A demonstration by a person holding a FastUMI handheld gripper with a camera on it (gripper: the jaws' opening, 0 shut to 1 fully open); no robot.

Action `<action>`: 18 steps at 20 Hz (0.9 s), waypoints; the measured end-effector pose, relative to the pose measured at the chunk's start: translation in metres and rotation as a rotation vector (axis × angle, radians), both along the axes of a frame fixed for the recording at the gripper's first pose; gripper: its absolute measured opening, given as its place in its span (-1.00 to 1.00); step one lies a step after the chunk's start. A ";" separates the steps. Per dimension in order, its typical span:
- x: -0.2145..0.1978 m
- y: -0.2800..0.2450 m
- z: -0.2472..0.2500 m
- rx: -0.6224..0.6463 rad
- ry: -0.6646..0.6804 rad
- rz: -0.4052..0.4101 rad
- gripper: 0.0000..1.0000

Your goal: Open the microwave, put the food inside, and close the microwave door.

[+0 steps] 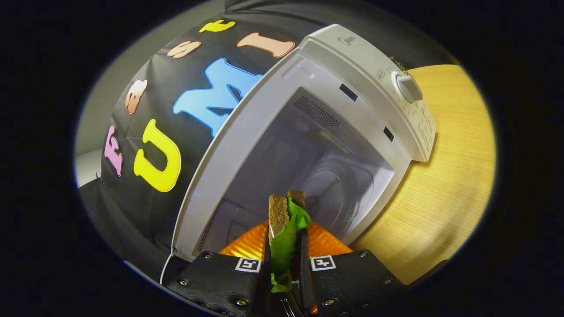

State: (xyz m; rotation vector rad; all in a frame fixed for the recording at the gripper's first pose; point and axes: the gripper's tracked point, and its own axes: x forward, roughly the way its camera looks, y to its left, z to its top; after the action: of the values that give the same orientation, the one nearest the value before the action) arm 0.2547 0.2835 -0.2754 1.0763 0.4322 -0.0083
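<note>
Your gripper (284, 259), bottom centre of the frame, is clamped on the sandwich (284, 229). The microwave (308, 145), door open, fills mid-frame on the wooden surface (449, 176).

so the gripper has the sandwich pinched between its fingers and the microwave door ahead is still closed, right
Not quite: the door is open. The gripper view looks straight into the microwave cavity, down to the turntable. The rest holds: the gripper has the sandwich pinched between its fingers.

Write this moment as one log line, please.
phase: carrying food in | gripper: shut on sandwich | microwave: door open, cavity ahead | turntable: bare
</note>
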 end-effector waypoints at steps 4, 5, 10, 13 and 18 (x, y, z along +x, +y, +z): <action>0.018 -0.005 -0.016 0.025 0.015 -0.054 -0.48; 0.022 -0.007 -0.020 0.027 0.022 -0.065 -0.48; 0.039 -0.016 -0.026 0.035 0.026 -0.118 -0.48; 0.037 -0.012 -0.033 0.035 0.045 -0.125 -0.39; 0.027 -0.006 -0.033 0.015 0.072 -0.079 0.59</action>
State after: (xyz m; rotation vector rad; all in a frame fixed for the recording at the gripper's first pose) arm 0.2821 0.2772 -0.3088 1.1094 0.4550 -0.1149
